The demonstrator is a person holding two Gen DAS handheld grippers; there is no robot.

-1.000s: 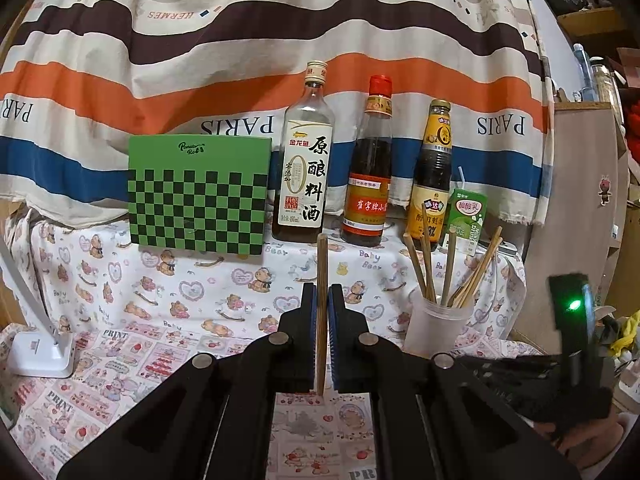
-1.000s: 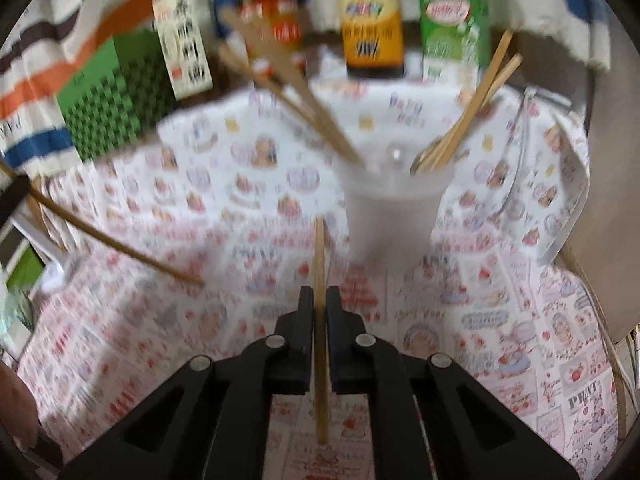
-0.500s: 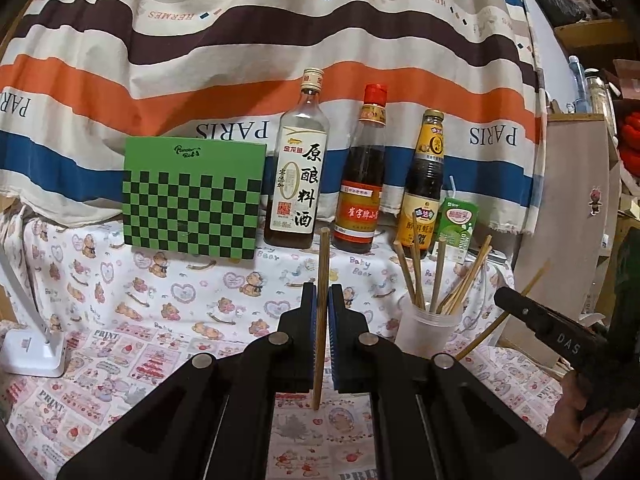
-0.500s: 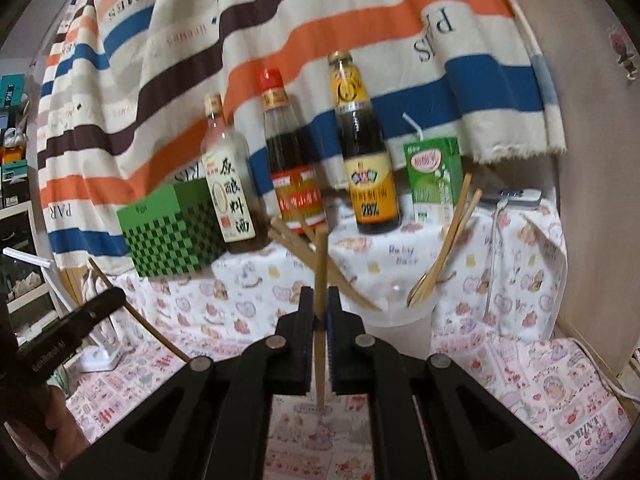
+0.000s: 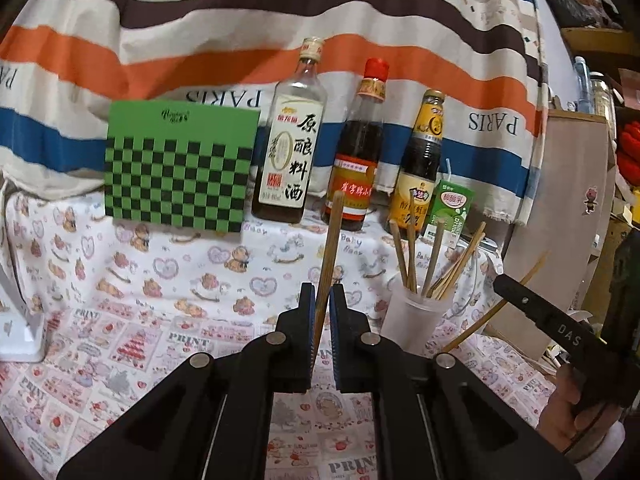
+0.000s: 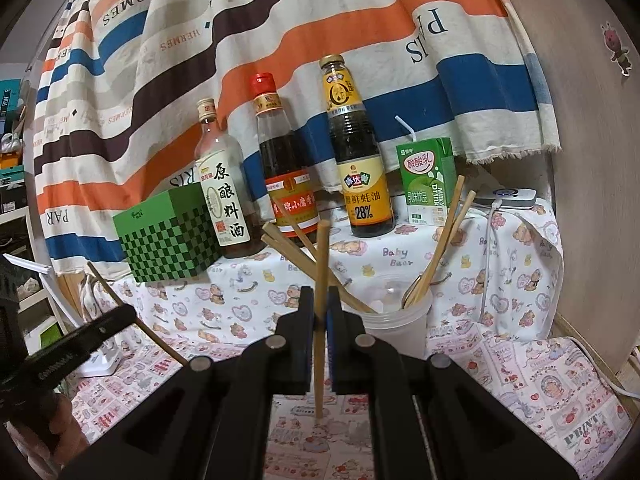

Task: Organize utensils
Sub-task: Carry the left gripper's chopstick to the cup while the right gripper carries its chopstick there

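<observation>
The left gripper (image 5: 323, 300) clamps one thin wooden chopstick (image 5: 329, 256) upright. The right gripper (image 6: 320, 304) pinches another wooden chopstick (image 6: 321, 300), just beside the translucent plastic cup (image 6: 394, 326) holding more chopsticks

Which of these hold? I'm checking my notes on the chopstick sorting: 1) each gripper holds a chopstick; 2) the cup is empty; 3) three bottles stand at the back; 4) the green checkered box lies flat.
1) True: the left gripper and the right gripper each clamp one chopstick.
2) False: the cup already holds several chopsticks.
3) True: three bottles stand beside a milk carton.
4) False: the checkered box stands upright.
</observation>
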